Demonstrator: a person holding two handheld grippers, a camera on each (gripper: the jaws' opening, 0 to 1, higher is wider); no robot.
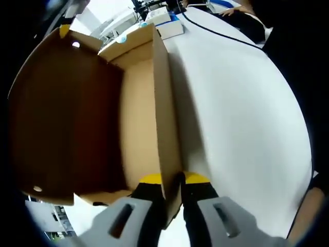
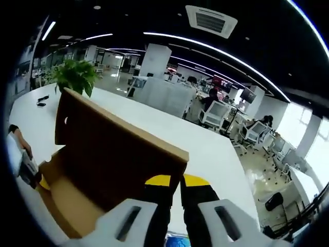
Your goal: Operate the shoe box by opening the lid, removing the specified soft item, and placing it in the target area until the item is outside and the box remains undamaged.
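A brown cardboard shoe box lies on a white table with its lid swung up and standing open at the left. The part of its floor that shows is bare tan cardboard. My left gripper is shut on the box's long side wall, one yellow-tipped jaw inside and one outside. In the right gripper view the raised lid rises in front of me, and my right gripper is shut on its upper corner edge. The left gripper enters at the far left, at the box base.
The white table spreads wide to the right of the box. A black cable and a white-and-blue box lie at its far end, near a person's hand. A potted plant stands behind the lid.
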